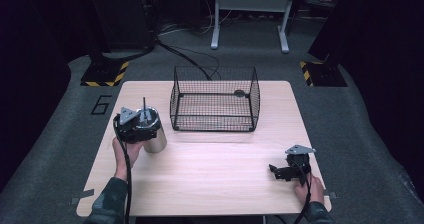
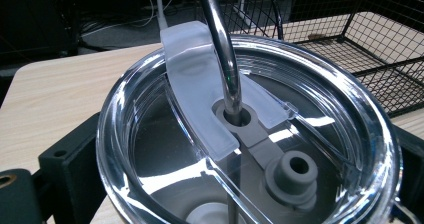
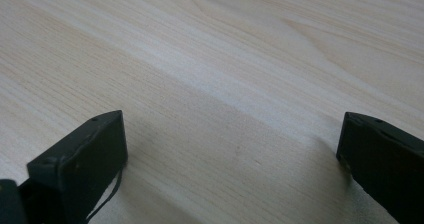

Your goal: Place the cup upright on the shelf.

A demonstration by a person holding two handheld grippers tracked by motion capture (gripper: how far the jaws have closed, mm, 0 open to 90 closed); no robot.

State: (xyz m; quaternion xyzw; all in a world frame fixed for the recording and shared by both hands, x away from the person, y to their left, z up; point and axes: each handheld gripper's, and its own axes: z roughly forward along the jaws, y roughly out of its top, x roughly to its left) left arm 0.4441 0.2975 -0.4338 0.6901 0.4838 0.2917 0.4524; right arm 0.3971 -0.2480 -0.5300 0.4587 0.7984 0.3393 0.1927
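A steel tumbler (image 1: 156, 135) with a clear lid (image 2: 250, 149) and a bent metal straw (image 2: 220, 49) stands upright on the left part of the wooden table (image 1: 210, 169). My left gripper (image 1: 134, 125) is shut on it, one black jaw on each side just below the lid. The right gripper (image 1: 281, 172) rests low over the bare table (image 3: 225, 59) near the front right corner. It is open (image 3: 232, 154), jaws wide apart with nothing between them.
A black wire basket (image 1: 215, 104) sits at the back middle of the table, just right of the tumbler, and also appears beyond the lid (image 2: 380, 49). A small dark item lies inside it at the back. Cables and stands are on the floor behind.
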